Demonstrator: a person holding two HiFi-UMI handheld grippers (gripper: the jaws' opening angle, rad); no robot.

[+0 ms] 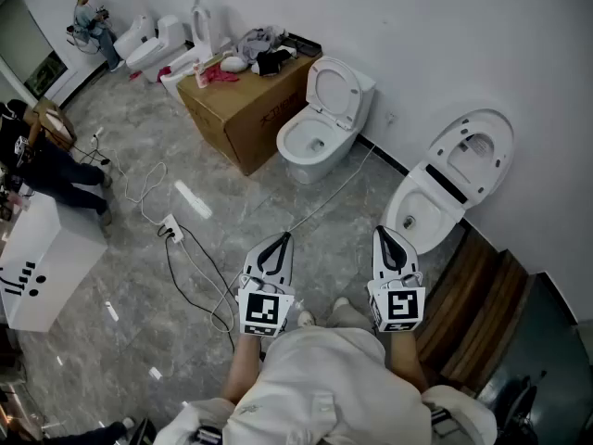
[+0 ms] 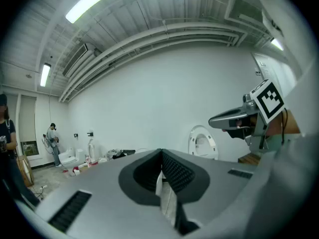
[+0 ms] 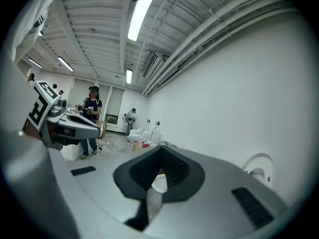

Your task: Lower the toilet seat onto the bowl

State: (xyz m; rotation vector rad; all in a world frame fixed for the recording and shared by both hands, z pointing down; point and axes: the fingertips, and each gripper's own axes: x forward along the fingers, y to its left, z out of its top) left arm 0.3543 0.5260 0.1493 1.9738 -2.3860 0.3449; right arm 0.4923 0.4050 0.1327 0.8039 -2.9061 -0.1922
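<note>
Two white toilets stand against the wall, both with seat and lid raised. One toilet (image 1: 318,133) is straight ahead, its seat (image 1: 335,91) upright. The other toilet (image 1: 428,209) is to the right, its seat (image 1: 474,152) leaning on the wall. My left gripper (image 1: 281,240) and right gripper (image 1: 383,234) are held side by side in front of me, both shut and empty, well short of either bowl. In the left gripper view a raised seat (image 2: 202,142) shows beyond the shut left gripper (image 2: 162,176). The right gripper (image 3: 158,176) is shut too, with a raised lid (image 3: 258,171) to its right.
A cardboard box (image 1: 243,108) with clothes on top stands left of the middle toilet. Cables and a power strip (image 1: 171,229) lie on the floor ahead to the left. Wooden boards (image 1: 482,304) lie at the right, a white table (image 1: 46,258) at the left. People stand at the far left.
</note>
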